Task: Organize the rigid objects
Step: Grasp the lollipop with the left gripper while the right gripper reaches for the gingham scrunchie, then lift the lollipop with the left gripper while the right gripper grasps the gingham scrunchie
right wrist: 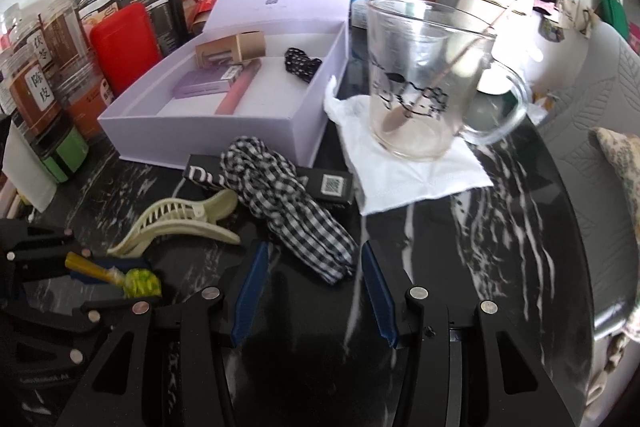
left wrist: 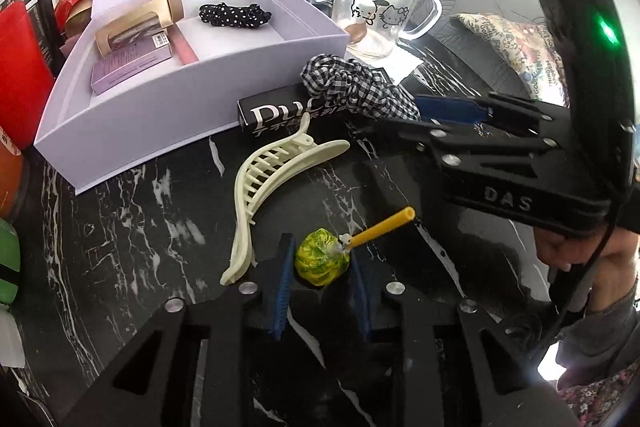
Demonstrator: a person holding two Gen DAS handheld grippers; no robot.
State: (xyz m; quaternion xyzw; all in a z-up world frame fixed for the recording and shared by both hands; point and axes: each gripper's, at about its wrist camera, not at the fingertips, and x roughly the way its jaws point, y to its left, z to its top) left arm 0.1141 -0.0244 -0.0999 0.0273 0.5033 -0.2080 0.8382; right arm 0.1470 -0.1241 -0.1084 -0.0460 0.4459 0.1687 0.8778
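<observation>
A lollipop [left wrist: 322, 263] in a yellow-green wrapper with a yellow stick lies on the black marble table [left wrist: 140, 227]. My left gripper [left wrist: 320, 253] is shut on its head, a blue pad on each side. The right wrist view shows the same grip on the lollipop [right wrist: 142, 283] by the left gripper [right wrist: 136, 283] at lower left. My right gripper [right wrist: 316, 279] stands open, with the end of a black-and-white gingham scrunchie [right wrist: 288, 203] lying loose between its pads. A cream hair clip [left wrist: 264, 187] lies just beyond the lollipop, in front of a black carton [left wrist: 272, 115].
An open lilac box [left wrist: 160, 131] at the back left holds small cartons, a pink tube and a dotted scrunchie [left wrist: 236, 15]. A glass mug [right wrist: 416, 79] with a spoon stands on a white napkin [right wrist: 420, 183]. Jars [right wrist: 36, 83] and a red case [right wrist: 124, 43] line the left edge.
</observation>
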